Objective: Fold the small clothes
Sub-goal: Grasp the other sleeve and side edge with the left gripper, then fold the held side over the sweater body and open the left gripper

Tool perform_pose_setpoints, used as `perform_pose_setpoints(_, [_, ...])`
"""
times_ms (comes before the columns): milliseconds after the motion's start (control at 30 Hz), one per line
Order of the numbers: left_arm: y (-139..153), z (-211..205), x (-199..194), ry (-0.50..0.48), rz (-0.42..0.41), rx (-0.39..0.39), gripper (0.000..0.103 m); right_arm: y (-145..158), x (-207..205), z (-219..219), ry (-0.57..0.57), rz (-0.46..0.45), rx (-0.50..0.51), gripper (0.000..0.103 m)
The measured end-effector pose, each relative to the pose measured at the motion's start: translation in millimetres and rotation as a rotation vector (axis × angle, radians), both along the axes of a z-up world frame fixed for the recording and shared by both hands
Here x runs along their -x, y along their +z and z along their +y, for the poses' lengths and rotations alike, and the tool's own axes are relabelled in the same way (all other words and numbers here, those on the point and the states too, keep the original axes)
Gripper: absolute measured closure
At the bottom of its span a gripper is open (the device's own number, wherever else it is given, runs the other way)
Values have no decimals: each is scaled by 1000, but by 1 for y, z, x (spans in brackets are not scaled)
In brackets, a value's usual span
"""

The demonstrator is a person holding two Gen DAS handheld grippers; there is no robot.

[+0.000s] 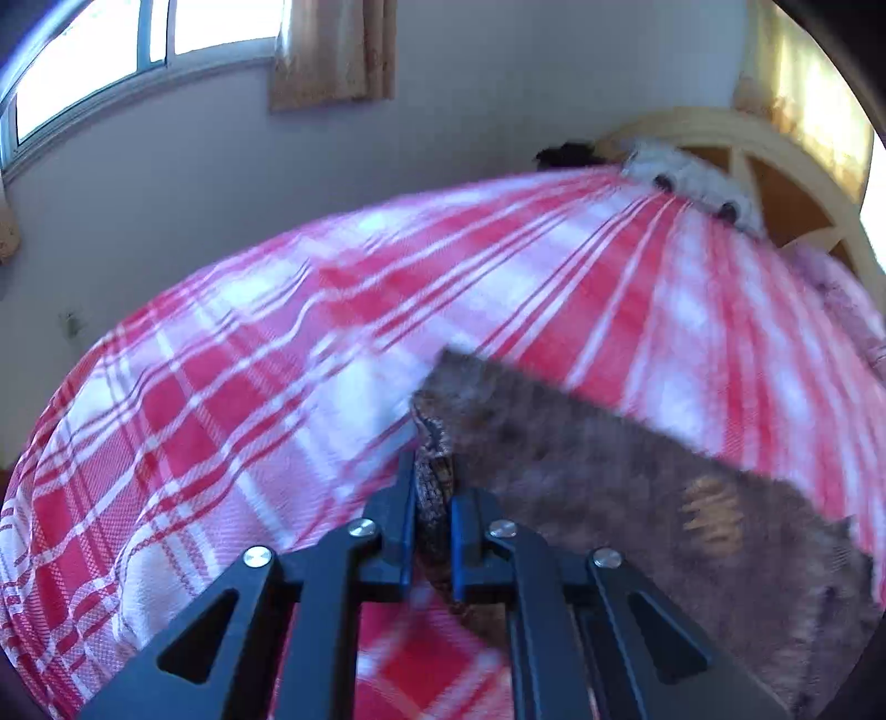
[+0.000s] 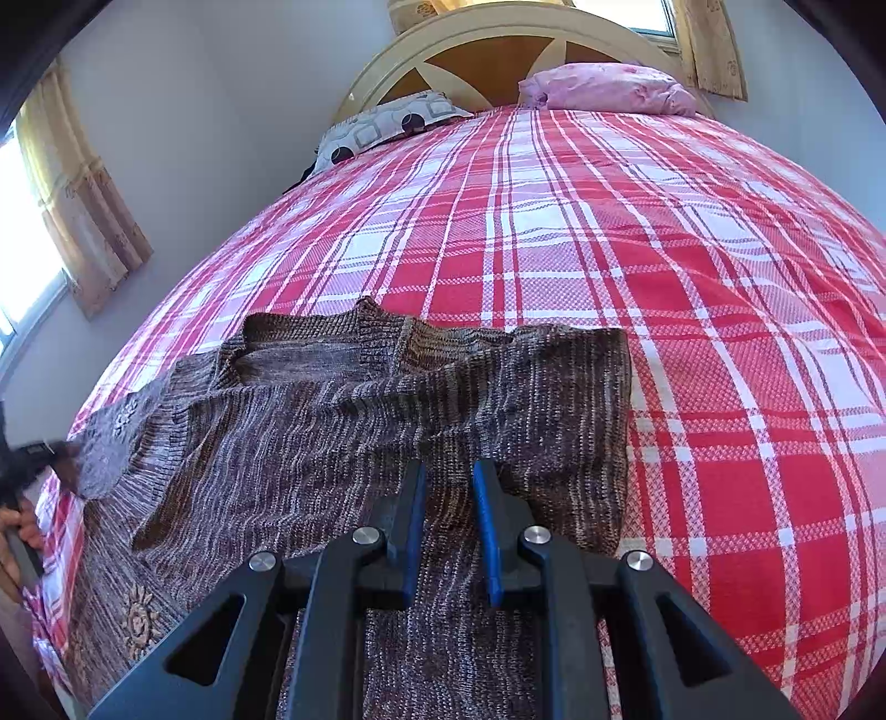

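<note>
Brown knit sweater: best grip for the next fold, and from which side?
Probably the sleeve cuff. The left tongs are shut on the sweater's sleeve edge at the camera's left, where the knit narrows to a thin band. Come in from that outer side; the right tongs pinch the body fabric near its right side.

Each camera sits just behind its own jaws and looks down at a slant along them. The left wrist view faces across the bed (image 1: 232,354) toward a wall with a window (image 1: 88,61); it is blurred. The right wrist view faces up the bed toward the headboard (image 2: 487,50). Both sit close above the brown knitted sweater (image 2: 343,421) and share it, the plaid bedspread (image 2: 692,332) and the headboard.
</note>
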State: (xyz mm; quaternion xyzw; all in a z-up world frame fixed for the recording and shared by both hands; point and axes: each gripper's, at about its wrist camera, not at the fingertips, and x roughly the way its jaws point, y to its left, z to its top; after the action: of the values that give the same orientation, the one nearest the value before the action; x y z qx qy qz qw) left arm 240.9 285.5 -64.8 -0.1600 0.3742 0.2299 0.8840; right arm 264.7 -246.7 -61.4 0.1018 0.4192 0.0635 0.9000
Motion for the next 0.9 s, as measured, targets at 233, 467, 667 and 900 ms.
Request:
perform_pose_setpoints(233, [60, -91, 9, -158, -163, -108, 93, 1, 1, 2, -5, 1, 18, 85])
perform_pose_setpoints(467, [77, -245, 23, -513, -257, -159, 93, 1, 1, 3, -6, 1, 25, 85])
perform_pose_setpoints(667, [16, -359, 25, -725, -138, -213, 91, 1, 1, 4, -7, 0, 34, 85])
perform_pose_setpoints(900, [-9, -360, 36, -834, 40, -131, 55, 1, -1, 0, -7, 13, -12, 85])
